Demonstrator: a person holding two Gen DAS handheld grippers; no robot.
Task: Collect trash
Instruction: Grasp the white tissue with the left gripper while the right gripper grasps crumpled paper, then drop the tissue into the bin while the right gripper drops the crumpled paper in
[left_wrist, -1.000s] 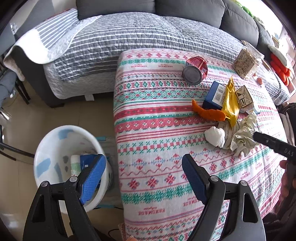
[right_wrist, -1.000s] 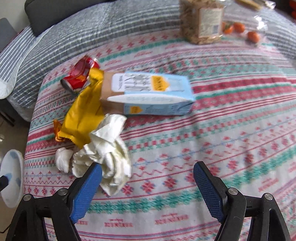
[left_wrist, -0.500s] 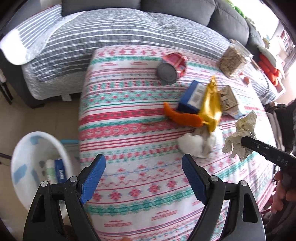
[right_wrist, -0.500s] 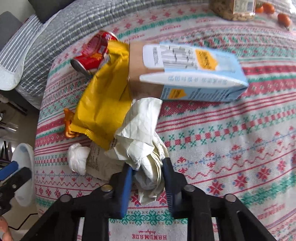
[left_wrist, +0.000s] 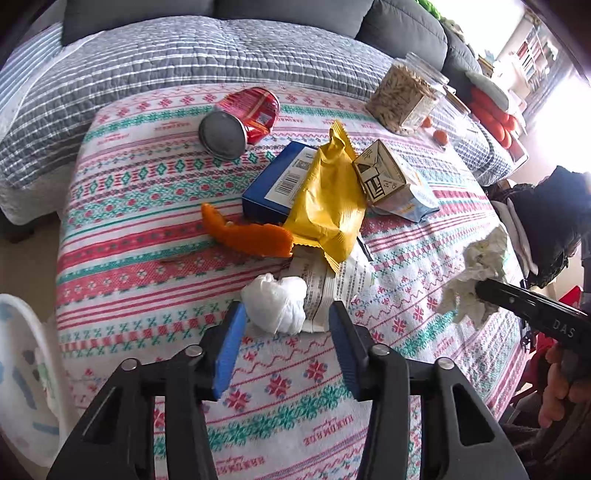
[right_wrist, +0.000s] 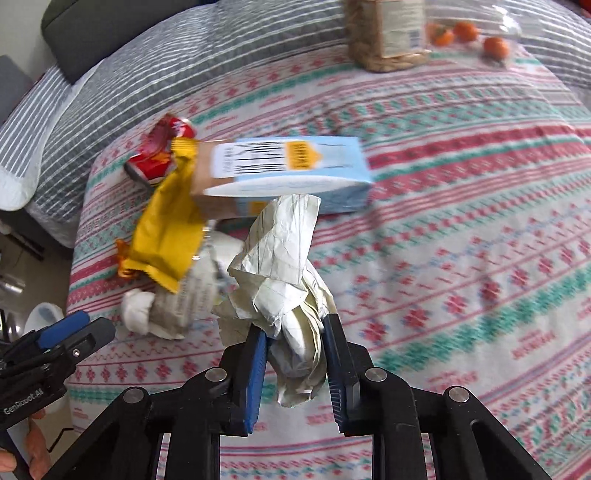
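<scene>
My right gripper (right_wrist: 295, 332) is shut on a crumpled cream paper (right_wrist: 284, 266) and holds it above the patterned tablecloth; it also shows in the left wrist view (left_wrist: 476, 280). My left gripper (left_wrist: 284, 321) is open, its jaws on either side of a white tissue ball (left_wrist: 277, 302) on the table. Behind the ball lie a printed wrapper (left_wrist: 332, 284), a yellow packet (left_wrist: 328, 206), an orange peel (left_wrist: 251, 232), a blue box (left_wrist: 280, 181), a carton (left_wrist: 388, 181) and a red can (left_wrist: 240, 122).
A white bin (left_wrist: 26, 376) stands on the floor left of the table. A jar of nuts (left_wrist: 406, 96) and small oranges (right_wrist: 465, 33) are at the table's far side. A grey sofa with a striped quilt (left_wrist: 184, 55) lies beyond.
My right gripper closed on the crumpled paper and lifted it off the table. My left gripper swung from the bin side to the tissue ball and narrowed around it.
</scene>
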